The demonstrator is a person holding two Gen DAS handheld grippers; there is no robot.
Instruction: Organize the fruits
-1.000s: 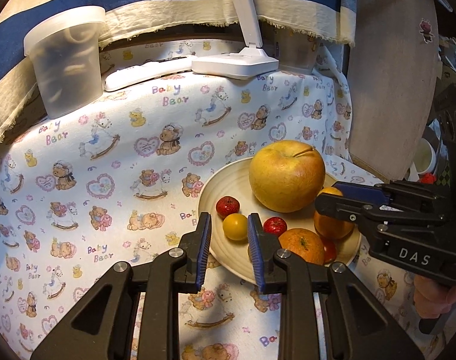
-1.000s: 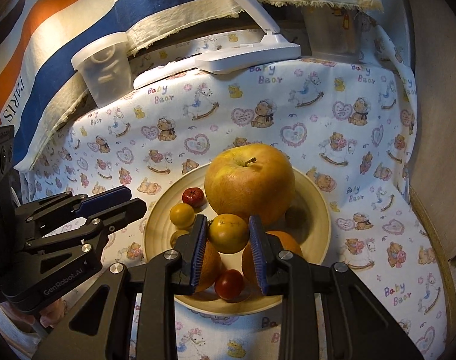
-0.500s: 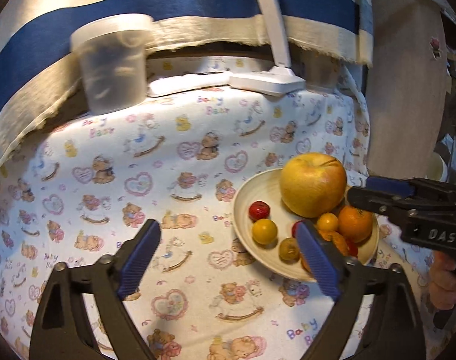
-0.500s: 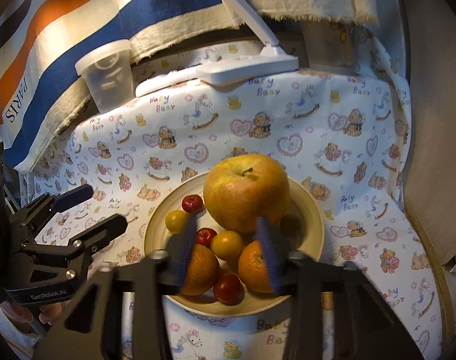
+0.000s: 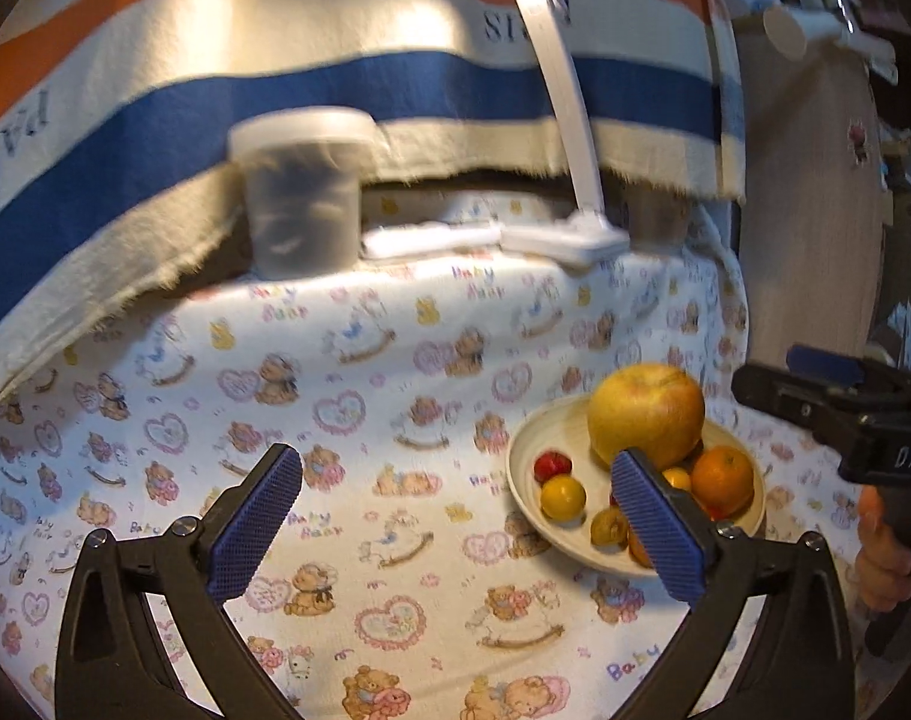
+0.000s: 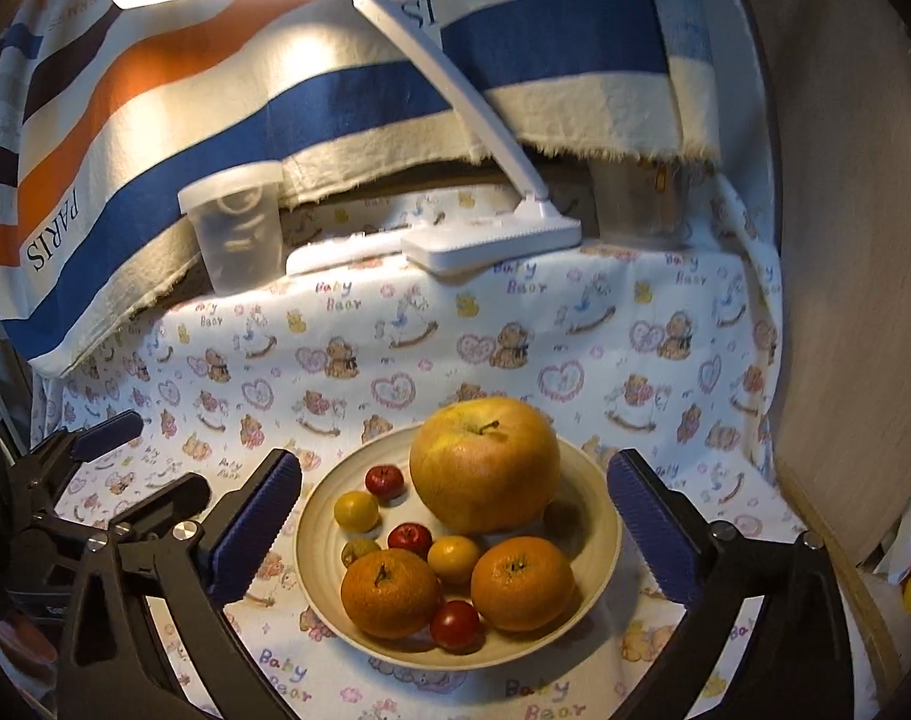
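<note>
A cream plate (image 6: pixel 311 534) on the teddy-bear cloth holds a big yellow apple (image 6: pixel 485 468), two oranges (image 6: pixel 389 594) (image 6: pixel 521 582) and several small red and yellow fruits. My right gripper (image 6: pixel 453 459) hangs in front of the plate, its jaws opening wide with nothing pressed between them. To the plate's left, my left gripper (image 5: pixel 455 459) is also opening, over bare cloth. Its right finger (image 5: pixel 653 522) overlaps the plate (image 5: pixel 518 456) and apple (image 5: pixel 647 414) in the picture. Each gripper appears in the other's view: the right gripper (image 5: pixel 815 378), the left gripper (image 6: pixel 155 456).
At the back stand a lidded plastic tub (image 6: pixel 236 234), a white desk lamp (image 6: pixel 491 240), a white bar (image 6: pixel 341 252) and a glass jar (image 6: pixel 641 204), under a hanging striped towel (image 6: pixel 155 138). A wooden panel (image 6: pixel 845 300) borders the right side. A hand (image 5: pixel 881 558) holds the right gripper.
Both grippers went from shut to wide open and drew back from the plate, tilting upward. The small yellow fruits seen between their fingers now lie free on the plate.
</note>
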